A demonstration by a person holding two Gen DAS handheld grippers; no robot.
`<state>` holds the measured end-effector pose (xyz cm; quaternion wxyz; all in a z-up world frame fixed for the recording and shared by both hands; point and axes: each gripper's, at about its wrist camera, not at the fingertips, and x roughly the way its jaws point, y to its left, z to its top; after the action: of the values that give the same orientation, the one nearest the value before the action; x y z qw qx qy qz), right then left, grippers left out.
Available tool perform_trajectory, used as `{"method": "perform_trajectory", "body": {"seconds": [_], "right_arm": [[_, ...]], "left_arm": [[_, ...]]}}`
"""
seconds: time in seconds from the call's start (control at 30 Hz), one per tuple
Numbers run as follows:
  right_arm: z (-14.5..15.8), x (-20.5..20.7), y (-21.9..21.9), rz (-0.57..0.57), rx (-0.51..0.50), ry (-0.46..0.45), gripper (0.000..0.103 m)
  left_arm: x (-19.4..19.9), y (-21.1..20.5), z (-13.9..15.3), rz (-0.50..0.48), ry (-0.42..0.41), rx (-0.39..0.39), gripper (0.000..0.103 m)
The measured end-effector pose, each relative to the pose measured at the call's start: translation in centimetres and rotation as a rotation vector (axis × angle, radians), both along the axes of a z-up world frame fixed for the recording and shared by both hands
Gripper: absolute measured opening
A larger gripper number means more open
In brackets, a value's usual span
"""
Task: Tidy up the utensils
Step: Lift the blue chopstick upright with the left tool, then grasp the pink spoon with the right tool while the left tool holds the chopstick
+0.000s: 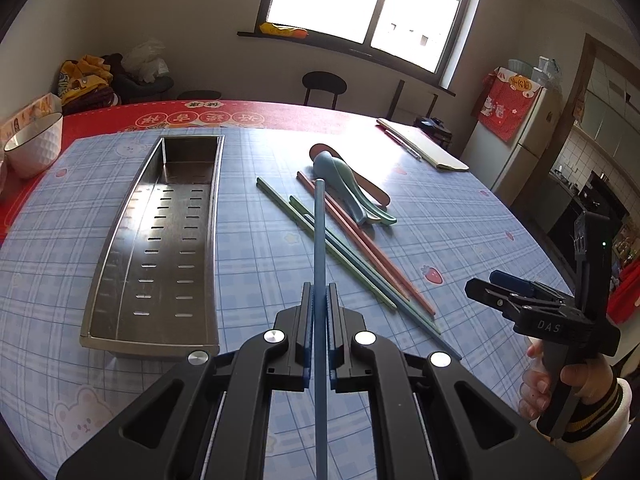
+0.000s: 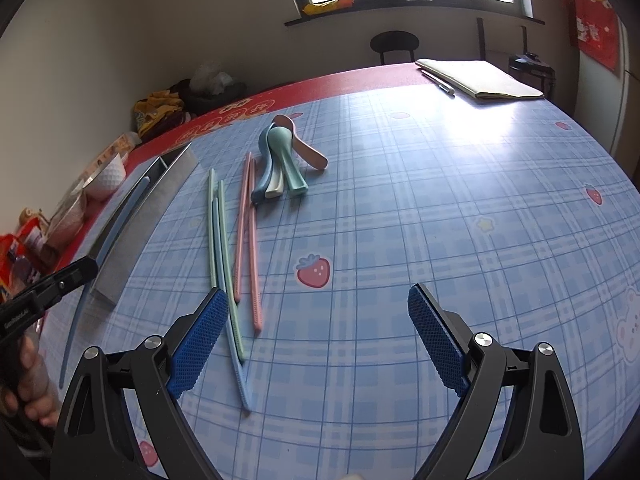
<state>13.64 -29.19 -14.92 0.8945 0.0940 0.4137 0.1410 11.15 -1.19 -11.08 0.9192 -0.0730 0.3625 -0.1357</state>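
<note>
My left tongs point(image 1: 319, 300): black plastic arms with ribbed blue pads, clamped on a thin, matte blue chopstick point(image 1: 319, 240) that runs straight out between the jaws, raised over the table.
My right tongs point(image 2: 318, 312): jaws spread wide, nothing between them; the blue pads point(image 2: 434, 336) have a fine dimpled grid. They hover above the cloth near the chopstick ends.
Tray point(image 1: 160, 248): long, shiny steel trough with slotted holes in its floor, to the left of the utensils.
Loose chopsticks: green pair point(image 2: 218, 240), pink pair point(image 2: 246, 232) and one blue chopstick on the table point(image 2: 236, 360), lying close together.
Spoons point(image 2: 276, 160): smooth, rounded, nested in teal, white and blue, over a pink one, beyond the chopsticks.
Tablecloth point(image 2: 440, 220): glossy blue plaid with strawberries and bears.
Around: a white dimpled bowl point(image 1: 34, 144) beyond the tray; a pale folded cloth point(image 2: 480, 78) far off.
</note>
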Motion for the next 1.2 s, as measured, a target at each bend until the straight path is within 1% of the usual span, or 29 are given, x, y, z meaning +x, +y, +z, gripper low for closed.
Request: {"method": "perform_trajectory", "body": {"seconds": [0.1, 0.27, 0.3, 0.37, 0.43, 0.5, 0.53, 0.6, 0.7, 0.8, 0.9, 0.97, 1.07, 1.2], "right_arm": [[0.4, 0.8, 0.2, 0.008, 0.009, 0.001, 0.088], [1.1, 2.9, 0.9, 0.029, -0.020, -0.016, 0.088], [1.2, 3.4, 1.0, 0.036, -0.022, -0.021, 0.084], [1.3, 5.0, 1.3, 0.053, -0.026, -0.022, 0.072], [1.3, 6.8, 1.5, 0.063, -0.017, -0.021, 0.069], [1.2, 9.0, 1.8, 0.076, -0.010, -0.018, 0.051], [1.1, 10.2, 2.0, 0.079, -0.010, -0.017, 0.048], [0.9, 12.7, 2.3, 0.078, -0.013, -0.020, 0.033], [0.1, 16.3, 2.7, 0.054, -0.021, -0.011, 0.024], [-0.8, 19.1, 3.0, 0.053, 0.035, 0.019, 0.021], [-1.2, 20.4, 3.5, 0.072, 0.097, 0.044, 0.020], [-1.2, 20.8, 4.1, 0.091, 0.095, 0.047, 0.019], [-1.5, 21.3, 5.2, 0.101, 0.057, 0.072, 0.015], [-1.8, 21.4, 5.5, 0.101, 0.071, 0.092, 0.011]], "left_arm": [[0.4, 0.9, 0.6, 0.013, -0.010, -0.008, 0.006], [1.4, 2.4, 1.7, 0.038, -0.030, -0.023, 0.006], [1.6, 2.7, 2.0, 0.044, -0.034, -0.025, 0.006], [2.1, 3.2, 2.3, 0.057, -0.039, -0.027, 0.006], [2.7, 3.8, 2.6, 0.069, -0.041, -0.031, 0.006], [3.2, 4.1, 2.9, 0.082, -0.045, -0.032, 0.006], [3.4, 4.3, 3.0, 0.089, -0.047, -0.033, 0.006], [3.8, 4.5, 3.3, 0.098, -0.050, -0.035, 0.006], [4.3, 4.6, 3.6, 0.111, -0.053, -0.030, 0.006], [4.6, 4.6, 3.7, 0.122, -0.052, -0.026, 0.006], [4.8, 4.6, 3.8, 0.130, -0.053, -0.021, 0.006], [4.9, 4.6, 3.8, 0.134, -0.051, -0.019, 0.006], [5.3, 4.6, 3.7, 0.137, -0.045, -0.014, 0.006], [5.5, 4.5, 3.6, 0.135, -0.041, -0.012, 0.006]]}}
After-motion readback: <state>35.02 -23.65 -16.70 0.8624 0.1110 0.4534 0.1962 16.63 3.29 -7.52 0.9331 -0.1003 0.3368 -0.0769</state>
